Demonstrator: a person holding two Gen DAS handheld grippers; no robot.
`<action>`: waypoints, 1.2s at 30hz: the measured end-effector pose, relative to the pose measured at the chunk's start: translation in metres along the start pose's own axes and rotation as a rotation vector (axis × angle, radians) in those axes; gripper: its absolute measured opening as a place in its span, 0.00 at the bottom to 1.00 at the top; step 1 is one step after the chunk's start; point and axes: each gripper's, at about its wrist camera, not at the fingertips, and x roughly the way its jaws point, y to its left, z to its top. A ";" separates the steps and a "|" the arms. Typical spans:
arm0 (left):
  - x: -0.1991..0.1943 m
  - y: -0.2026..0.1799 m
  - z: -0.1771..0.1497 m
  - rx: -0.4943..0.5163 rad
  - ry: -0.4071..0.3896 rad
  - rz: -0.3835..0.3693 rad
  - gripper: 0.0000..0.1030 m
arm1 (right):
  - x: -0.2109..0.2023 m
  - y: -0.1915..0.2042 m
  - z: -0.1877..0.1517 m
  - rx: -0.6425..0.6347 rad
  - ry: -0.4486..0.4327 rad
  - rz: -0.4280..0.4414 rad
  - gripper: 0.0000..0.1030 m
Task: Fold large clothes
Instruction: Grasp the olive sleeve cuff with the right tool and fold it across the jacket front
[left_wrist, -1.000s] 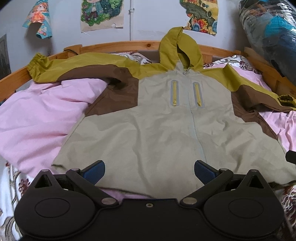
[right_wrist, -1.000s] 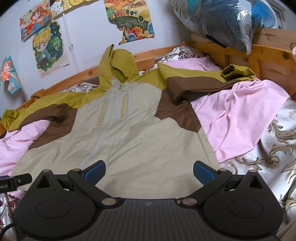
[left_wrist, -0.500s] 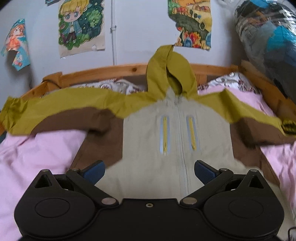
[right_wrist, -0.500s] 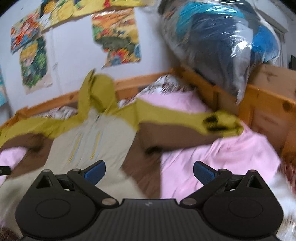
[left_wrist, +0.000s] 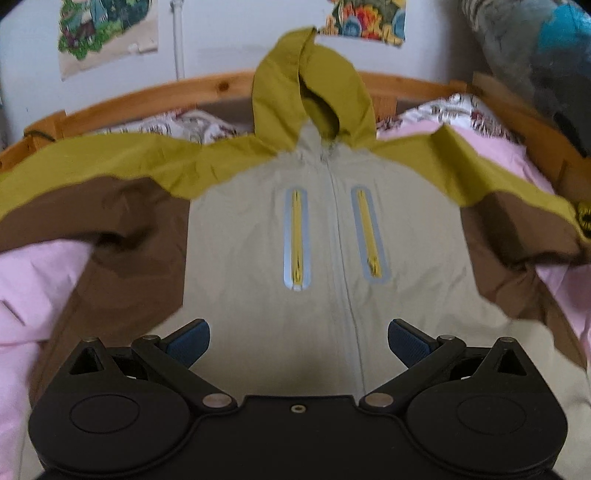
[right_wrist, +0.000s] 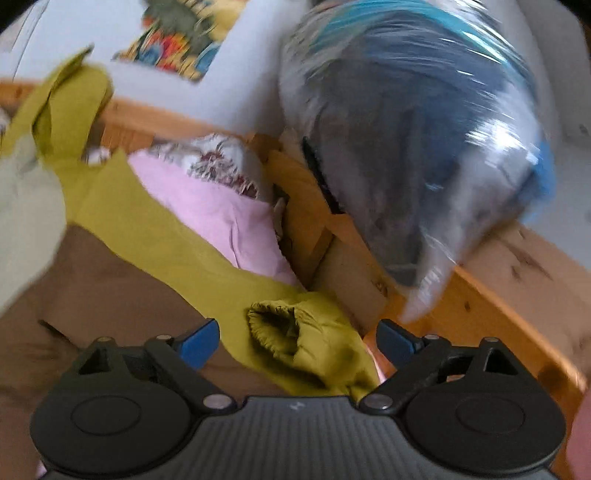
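On the bed (left_wrist: 491, 144), over a pink sheet (left_wrist: 33, 280), the jacket (left_wrist: 332, 266) lies front up and spread flat, zipped, hood (left_wrist: 314, 81) toward the wooden headboard (left_wrist: 147, 99), sleeves out toward both side edges. Left tool (left_wrist: 298, 341): open wide, above the jacket's lower front, pads clear of the cloth as far as can be seen. Right tool (right_wrist: 297, 341): open wide, the olive cuff (right_wrist: 288, 332) of the sleeve between its fingers near the bed's right side rail (right_wrist: 498, 295); contact cannot be told. Right view blurred. Plastic-wrapped bundle (right_wrist: 424, 147) rests on that rail.
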 end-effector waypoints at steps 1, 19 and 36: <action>0.002 0.002 -0.003 -0.002 0.011 -0.004 0.99 | 0.004 0.005 0.001 -0.035 0.014 -0.009 0.91; -0.029 0.023 -0.008 -0.066 -0.059 0.022 0.99 | -0.084 0.003 0.117 0.025 -0.187 0.284 0.12; -0.067 0.096 -0.017 -0.172 -0.103 0.235 0.99 | -0.128 0.190 0.167 0.207 -0.205 1.187 0.00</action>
